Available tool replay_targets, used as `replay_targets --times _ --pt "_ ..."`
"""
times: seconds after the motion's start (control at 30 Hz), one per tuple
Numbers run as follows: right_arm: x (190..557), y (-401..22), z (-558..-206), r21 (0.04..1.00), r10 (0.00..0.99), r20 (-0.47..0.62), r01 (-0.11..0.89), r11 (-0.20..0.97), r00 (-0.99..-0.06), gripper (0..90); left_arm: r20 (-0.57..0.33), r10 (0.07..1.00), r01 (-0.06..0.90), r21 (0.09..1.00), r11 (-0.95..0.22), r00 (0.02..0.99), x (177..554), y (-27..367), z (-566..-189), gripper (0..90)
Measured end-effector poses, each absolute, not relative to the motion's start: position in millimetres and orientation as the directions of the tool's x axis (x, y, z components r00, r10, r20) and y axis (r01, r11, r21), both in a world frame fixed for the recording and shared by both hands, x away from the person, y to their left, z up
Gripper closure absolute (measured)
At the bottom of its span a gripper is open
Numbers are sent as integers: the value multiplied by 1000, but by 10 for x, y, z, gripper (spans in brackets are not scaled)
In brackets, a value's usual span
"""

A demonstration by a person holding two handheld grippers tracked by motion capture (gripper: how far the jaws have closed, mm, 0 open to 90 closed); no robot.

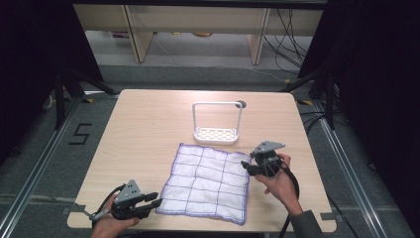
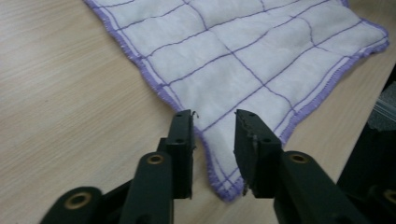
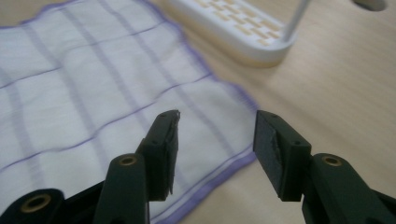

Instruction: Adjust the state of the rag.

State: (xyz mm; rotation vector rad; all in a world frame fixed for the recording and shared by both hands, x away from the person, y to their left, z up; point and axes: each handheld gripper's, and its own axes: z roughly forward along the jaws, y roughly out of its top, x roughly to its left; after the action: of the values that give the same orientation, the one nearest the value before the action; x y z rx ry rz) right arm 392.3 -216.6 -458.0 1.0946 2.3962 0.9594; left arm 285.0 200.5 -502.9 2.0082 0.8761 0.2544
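Left gripper (image 1: 157,202) sits at the near left corner of the white dishcloth (image 1: 207,181), its jaws parted with the corner lying between them on the table (image 1: 143,124), not pinched as far as I can see. My right gripper (image 1: 246,166) hovers at the cloth's far right corner, jaws apart and holding nothing, the purple hem below them. I see the cloth spread flat, just in front of the white rack (image 1: 217,133).
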Motion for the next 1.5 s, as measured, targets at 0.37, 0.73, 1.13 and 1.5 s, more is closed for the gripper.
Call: replay_targets --times 0.37,0.73,1.13,1.5 --pt "2912 -2050 -4659 704 620 61 474 529 -782 534 -113 660 478 779 -405 743 2812 1955 -5080 524" --pt "2783 -1883 -4854 632 577 43 470 617 -815 502 -101 672 503 745 -438 734 2890 1951 -5116 566" --pt "2758 -1899 -4948 578 549 -9 443 685 -836 841 -27 640 456 724 -518 768 2890 1818 -5131 876" --pt "2739 -2039 -4837 576 519 -33 408 708 -854 846 -64 594 446 725 -525 802 2708 1764 -5107 869"
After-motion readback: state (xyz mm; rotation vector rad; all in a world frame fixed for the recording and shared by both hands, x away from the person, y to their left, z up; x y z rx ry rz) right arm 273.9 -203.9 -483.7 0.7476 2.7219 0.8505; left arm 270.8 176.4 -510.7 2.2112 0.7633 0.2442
